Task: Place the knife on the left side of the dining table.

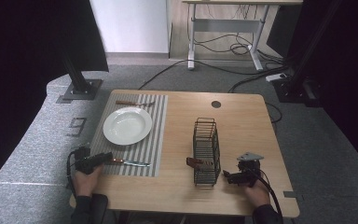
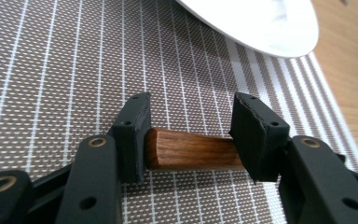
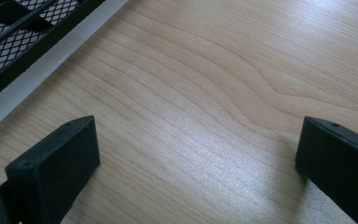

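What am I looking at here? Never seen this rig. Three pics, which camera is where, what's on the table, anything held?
No robot arm: a person holds a two-jaw gripper in each hand. The high view looks down from above the person's side of the table. The other two pictures come from cameras riding on each gripper, looking along its black jaws.

On the table: a striped placemat with a white plate, a knife near the person, and another utensil beyond the plate. A black wire rack stands mid-table.

The left gripper straddles the knife's wooden handle; the jaws look slightly off it. The right gripper is open above bare wood, beside the rack.
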Demonstrator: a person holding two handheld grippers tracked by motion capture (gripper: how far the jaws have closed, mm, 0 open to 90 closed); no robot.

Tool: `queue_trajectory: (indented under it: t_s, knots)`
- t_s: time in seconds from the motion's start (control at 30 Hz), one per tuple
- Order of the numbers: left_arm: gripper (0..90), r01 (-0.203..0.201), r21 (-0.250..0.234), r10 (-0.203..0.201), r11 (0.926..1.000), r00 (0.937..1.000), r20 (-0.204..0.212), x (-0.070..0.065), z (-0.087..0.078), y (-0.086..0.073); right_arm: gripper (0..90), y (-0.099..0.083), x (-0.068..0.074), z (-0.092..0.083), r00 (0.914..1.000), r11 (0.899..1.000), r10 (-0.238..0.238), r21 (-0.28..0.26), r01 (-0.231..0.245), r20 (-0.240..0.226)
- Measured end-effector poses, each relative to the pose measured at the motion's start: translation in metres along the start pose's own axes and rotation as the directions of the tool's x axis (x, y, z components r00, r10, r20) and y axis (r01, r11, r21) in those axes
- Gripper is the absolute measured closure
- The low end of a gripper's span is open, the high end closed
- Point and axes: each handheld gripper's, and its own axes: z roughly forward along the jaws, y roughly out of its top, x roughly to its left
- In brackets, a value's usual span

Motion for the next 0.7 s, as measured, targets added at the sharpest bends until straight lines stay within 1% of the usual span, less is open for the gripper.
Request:
queue_trajectory:
  t_s: [0.07, 0.1, 0.13, 0.17, 0.2, 0.3, 0.33, 0.37, 0.43, 0.47, 0.5, 0.57, 0.67, 0.7]
  knots:
    - [46.8, -0.023, 0.005, 0.023, 0.9997, 0.9993, -0.029, -0.003, 0.000, 0.000, 0.0, 0.000, 0.000, 0.000, 1.0000, 1.000, 0.000, 0.000, 0.000, 0.000]
    - [46.3, -0.050, 0.013, 0.050, 0.9987, 0.9971, -0.058, -0.006, 0.001, 0.000, 0.0, 0.000, 0.000, 0.000, 1.0000, 1.000, 0.000, 0.000, 0.000, 0.000]
    - [45.5, -0.063, 0.015, 0.063, 0.9979, 0.9957, -0.067, -0.008, 0.001, 0.000, 0.0, 0.000, 0.000, 0.000, 1.0000, 1.000, 0.000, 0.000, 0.000, 0.000]
    - [44.7, -0.088, 0.022, 0.089, 0.9959, 0.9925, -0.084, -0.011, 0.002, 0.000, 0.0, 0.000, 0.000, 0.000, 1.0000, 1.000, 0.000, 0.000, 0.000, 0.000]
    - [43.2, -0.103, 0.026, 0.105, 0.9943, 0.9900, -0.094, -0.013, 0.003, 0.000, 0.0, 0.000, 0.000, 0.000, 1.0000, 1.000, 0.000, 0.000, 0.000, 0.000]
    - [40.9, -0.133, 0.035, 0.136, 0.9905, 0.9841, -0.114, -0.017, 0.004, 0.000, 0.0, 0.000, 0.000, 0.000, 1.0000, 1.000, 0.000, 0.000, 0.000, 0.000]
    - [38.2, -0.139, 0.034, 0.142, 0.9897, 0.9822, -0.123, -0.017, 0.004, 0.000, 0.0, 0.000, 0.000, 0.000, 1.0000, 1.000, 0.000, 0.000, 0.000, 0.000]
    - [36.1, -0.147, 0.026, 0.149, 0.9888, 0.9796, -0.134, -0.018, 0.004, 0.000, 0.0, 0.000, 0.000, 0.000, 1.0000, 1.000, 0.000, 0.000, 0.000, 0.000]
    - [33.2, -0.154, 0.002, 0.153, 0.9881, 0.9783, -0.140, -0.018, 0.002, 0.001, 0.0, 0.000, 0.000, 0.000, 1.0000, 1.000, 0.000, 0.000, 0.000, 0.000]
    - [30.0, -0.161, -0.007, 0.158, 0.9869, 0.9766, -0.146, -0.018, 0.002, 0.001, 0.0, 0.000, 0.000, 0.000, 1.0000, 1.000, 0.000, 0.000, 0.000, 0.000]
    - [28.0, -0.177, -0.024, 0.171, 0.9840, 0.9726, -0.158, -0.018, 0.001, 0.001, 0.0, 0.000, 0.000, 0.000, 1.0000, 1.000, 0.000, 0.000, 0.000, 0.000]
    - [21.8, -0.204, -0.037, 0.194, 0.9782, 0.9643, -0.180, -0.020, 0.001, 0.001, 0.0, 0.000, 0.000, 0.000, 1.0000, 1.000, 0.000, 0.000, 0.000, 0.000]
    - [15.3, -0.249, -0.037, 0.237, 0.9678, 0.9495, -0.206, -0.022, 0.002, 0.001, 0.0, 0.000, 0.000, 0.000, 1.0000, 1.000, 0.000, 0.000, 0.000, 0.000]
    - [13.8, -0.272, -0.019, 0.261, 0.9621, 0.9396, -0.221, -0.022, 0.004, 0.001, 0.0, 0.000, 0.000, 0.000, 1.0000, 1.000, 0.000, 0.000, 0.000, 0.000]
